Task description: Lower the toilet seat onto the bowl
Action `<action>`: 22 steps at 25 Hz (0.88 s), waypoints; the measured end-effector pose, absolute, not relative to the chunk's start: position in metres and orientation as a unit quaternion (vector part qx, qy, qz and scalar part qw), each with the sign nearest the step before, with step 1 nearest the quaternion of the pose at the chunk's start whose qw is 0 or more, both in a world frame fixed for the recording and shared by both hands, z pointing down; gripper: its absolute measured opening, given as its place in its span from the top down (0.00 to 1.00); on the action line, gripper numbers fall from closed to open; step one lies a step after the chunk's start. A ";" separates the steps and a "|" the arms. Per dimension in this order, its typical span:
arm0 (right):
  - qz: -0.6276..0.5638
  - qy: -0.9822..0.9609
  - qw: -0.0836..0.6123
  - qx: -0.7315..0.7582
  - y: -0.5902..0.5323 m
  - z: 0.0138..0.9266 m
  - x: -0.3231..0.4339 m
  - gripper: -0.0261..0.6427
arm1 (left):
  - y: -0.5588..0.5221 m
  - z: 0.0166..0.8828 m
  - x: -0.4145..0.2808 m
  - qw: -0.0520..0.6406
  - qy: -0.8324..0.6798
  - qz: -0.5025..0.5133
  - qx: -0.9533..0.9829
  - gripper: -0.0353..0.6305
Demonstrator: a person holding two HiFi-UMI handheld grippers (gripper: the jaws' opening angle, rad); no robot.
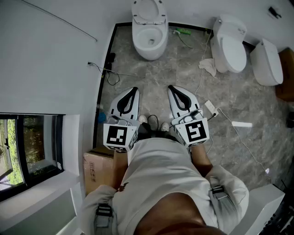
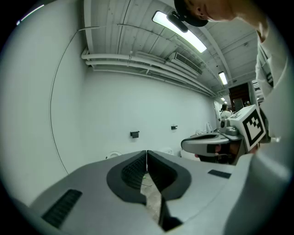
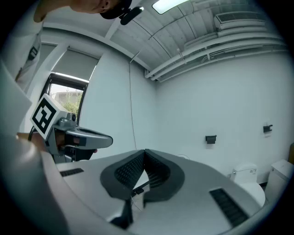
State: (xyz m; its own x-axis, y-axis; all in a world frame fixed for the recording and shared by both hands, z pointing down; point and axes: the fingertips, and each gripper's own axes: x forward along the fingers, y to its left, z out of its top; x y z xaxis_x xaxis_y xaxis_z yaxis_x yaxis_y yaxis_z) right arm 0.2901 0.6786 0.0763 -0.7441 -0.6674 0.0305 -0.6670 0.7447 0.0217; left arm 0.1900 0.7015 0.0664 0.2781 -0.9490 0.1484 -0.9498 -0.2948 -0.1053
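Head view alone shows the toilet (image 1: 149,41), top centre, seat (image 1: 148,10) raised. Gripper views show mostly white wall (image 2: 138,101). Left tool (image 1: 133,90) and right tool (image 1: 171,88): both pressed together.

Bright ceiling strip-lights (image 2: 180,30), fisheye-warped edges.

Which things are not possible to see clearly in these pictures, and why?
- Head view: the raised toilet seat is cut off by the top edge.
- Left gripper view: the left gripper hides nearly all of the bowl.
- Head view: print on the cardboard box is too small.
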 end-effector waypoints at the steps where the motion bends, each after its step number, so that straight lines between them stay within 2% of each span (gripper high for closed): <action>1: -0.006 -0.934 0.016 0.358 0.679 0.075 0.292 0.93 | 0.701 0.066 0.193 0.000 -0.593 0.091 0.800 0.91; 11: -0.005 -0.933 0.007 0.361 0.680 0.075 0.296 0.93 | 0.701 0.065 0.201 -0.006 -0.588 0.085 0.804 0.91; 22: -0.003 -0.927 0.013 0.374 0.653 0.077 0.254 0.93 | 0.673 0.076 0.152 0.016 -0.584 0.063 0.809 0.91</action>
